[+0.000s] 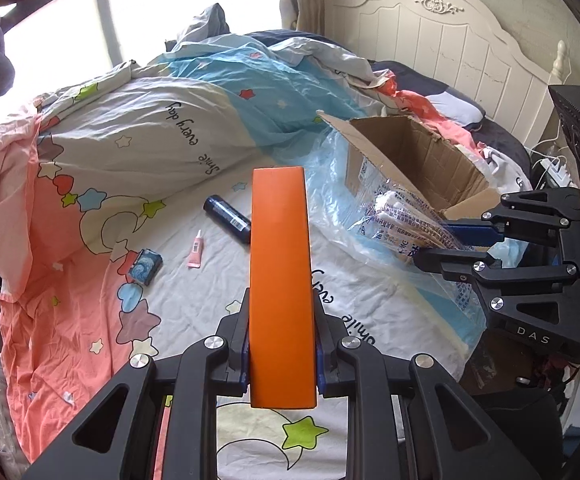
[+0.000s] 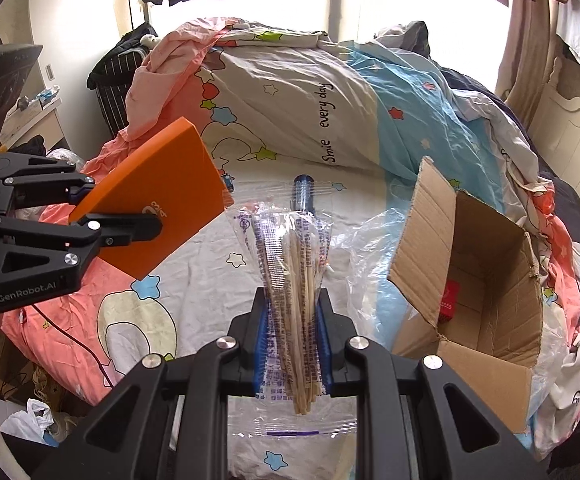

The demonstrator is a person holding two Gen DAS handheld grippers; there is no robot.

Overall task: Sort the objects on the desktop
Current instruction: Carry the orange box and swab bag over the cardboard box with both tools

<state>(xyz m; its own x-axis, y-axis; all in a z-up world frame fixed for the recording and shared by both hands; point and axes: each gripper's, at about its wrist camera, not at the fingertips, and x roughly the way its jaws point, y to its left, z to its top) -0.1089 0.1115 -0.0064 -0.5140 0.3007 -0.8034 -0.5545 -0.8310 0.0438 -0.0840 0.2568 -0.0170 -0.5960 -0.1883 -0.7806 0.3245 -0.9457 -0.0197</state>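
My left gripper (image 1: 282, 344) is shut on a flat orange box (image 1: 280, 280), held edge-on above the bed; the right wrist view shows that orange box (image 2: 158, 196) from the side in the left gripper (image 2: 130, 216). My right gripper (image 2: 293, 320) is shut on a clear plastic bag of wooden sticks (image 2: 290, 280); in the left wrist view the bag of sticks (image 1: 401, 220) and right gripper (image 1: 445, 240) hover beside the open cardboard box (image 1: 413, 160). On the sheet lie a dark blue bottle (image 1: 228, 218), a pink tube (image 1: 196, 250) and a small blue box (image 1: 146, 266).
The cardboard box (image 2: 473, 280) lies open on crumpled clear plastic (image 2: 365, 240), a small red carton (image 2: 449, 300) inside it. A rumpled star-print duvet (image 1: 138, 128) is piled behind. A white headboard (image 1: 441, 40) stands at the far right.
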